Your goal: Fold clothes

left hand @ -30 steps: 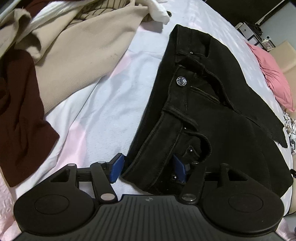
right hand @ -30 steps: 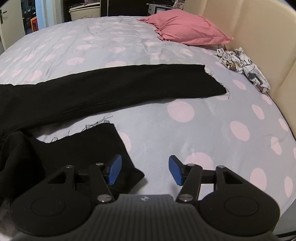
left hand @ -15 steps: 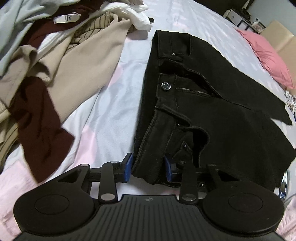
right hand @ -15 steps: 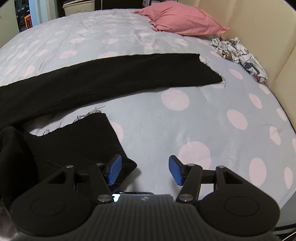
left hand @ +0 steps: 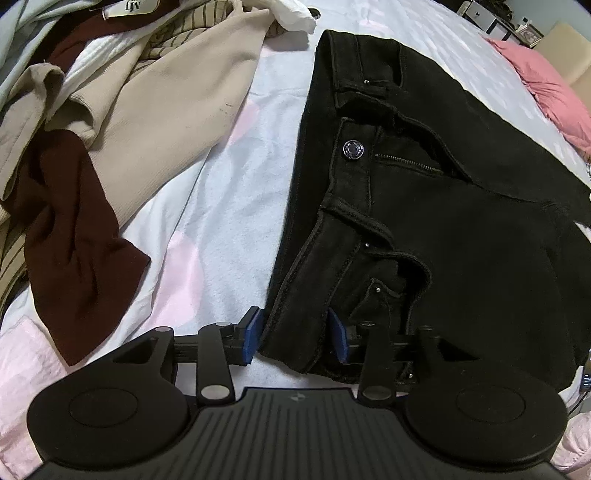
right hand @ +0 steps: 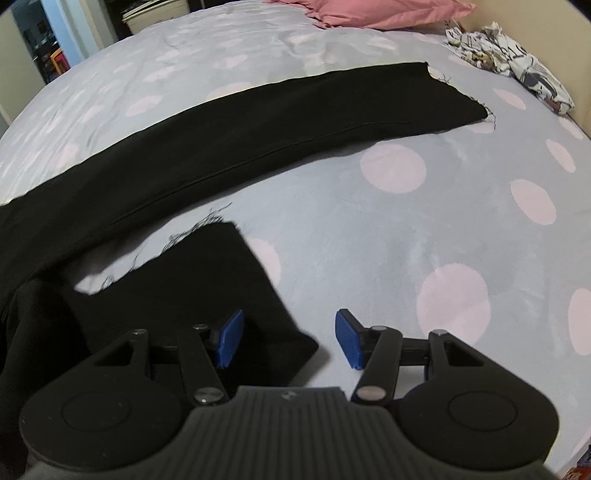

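Left wrist view is showing my left gripper sitting at the waistband corner of the black jeans, and its blue pads are on both sides of the thick band. The jaws are opening a little right now, so I am not sure the pads are pressing the cloth. The jeans are lying flat on the spotted bedsheet, with the waist next to the pile of clothes and the legs running away from the waistband toward the pink pillow. My right gripper is hanging with its jaws apart over the ragged hem of the shorter-looking leg. One pad is over the cloth and the other is over bare sheet, so nothing is being held there. That hem is nearer to my right gripper than the far long leg. I am thinking the right gripper needs to slide toward the waistband a bit before closing.
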`<state>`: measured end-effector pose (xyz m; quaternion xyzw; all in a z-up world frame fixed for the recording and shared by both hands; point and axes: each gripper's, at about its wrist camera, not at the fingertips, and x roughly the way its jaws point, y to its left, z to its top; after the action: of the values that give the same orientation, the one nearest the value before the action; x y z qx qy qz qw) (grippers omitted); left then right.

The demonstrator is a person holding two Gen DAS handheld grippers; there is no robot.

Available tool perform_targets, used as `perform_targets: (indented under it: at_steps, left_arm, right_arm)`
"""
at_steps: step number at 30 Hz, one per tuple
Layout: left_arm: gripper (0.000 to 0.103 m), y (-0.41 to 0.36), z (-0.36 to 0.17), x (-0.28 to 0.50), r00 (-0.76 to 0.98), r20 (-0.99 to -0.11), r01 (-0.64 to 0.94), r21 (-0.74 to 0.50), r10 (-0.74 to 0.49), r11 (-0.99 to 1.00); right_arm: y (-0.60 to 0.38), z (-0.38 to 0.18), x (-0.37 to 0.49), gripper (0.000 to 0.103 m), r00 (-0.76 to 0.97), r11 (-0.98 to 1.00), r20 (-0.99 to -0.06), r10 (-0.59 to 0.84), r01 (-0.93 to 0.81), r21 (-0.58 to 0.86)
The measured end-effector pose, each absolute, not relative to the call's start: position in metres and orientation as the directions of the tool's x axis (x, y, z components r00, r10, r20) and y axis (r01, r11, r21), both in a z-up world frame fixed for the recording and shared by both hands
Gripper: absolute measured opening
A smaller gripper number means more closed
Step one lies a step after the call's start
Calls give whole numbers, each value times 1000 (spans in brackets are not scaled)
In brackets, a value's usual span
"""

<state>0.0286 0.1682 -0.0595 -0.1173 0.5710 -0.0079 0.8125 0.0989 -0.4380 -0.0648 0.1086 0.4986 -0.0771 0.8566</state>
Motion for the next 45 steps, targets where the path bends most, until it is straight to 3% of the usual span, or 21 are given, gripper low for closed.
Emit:
perform_targets:
  at_steps: [5,6,8,9,14,21,30,37,40,41,42,45]
  left_arm:
    - [39,166,-63,31,342,-930,-127,-191,-137,973]
    - [40,166,-64,32,341,-930,-129,-192,-138,973]
    - [40,167,-65,33,341,-930,-132,-195,-141,972]
    - [40,167,-65,32,341,-929,-132,-195,-141,972]
    - [40,165,-65,32,341,-931,-118,-178,-128,977]
    - [40,169,-64,31,342,-929,-114,-192,-142,975]
    - [40,163,-63,33,332,-933,-116,-186,-138,976]
    - [40,161,-62,37,318,-941,-106,-160,-119,981]
    - [40,163,-63,36,321,-939,-113,-170,-126,979]
    - [40,164,-63,35,322,-938,-117,-175,-129,978]
    - [40,165,-63,35,323,-937,-120,-178,-131,977]
    - [40,165,-63,34,327,-936,-121,-177,-129,977]
  right_arm:
    - [-452,-85,113,55,427,925,-903,54,320,207]
    - [-452,-85,113,39,429,920,-901,60,327,216]
    - [-451,-78,111,22,445,916,-893,65,328,230]
    - [-451,-73,109,19,460,911,-886,68,334,243]
    - [-444,-35,88,11,546,890,-835,70,343,300]
    - [-447,45,37,4,682,911,-729,-67,339,234]
    - [-492,121,-1,4,740,875,-605,-293,463,143]
    - [-504,88,54,5,685,861,-645,-338,503,83]
    - [-512,70,69,18,695,842,-622,-360,529,104]
    - [-513,67,71,33,693,842,-618,-371,531,91]
    - [-514,64,72,40,691,845,-615,-380,530,73]
    - [-521,52,70,40,671,855,-633,-386,518,28]
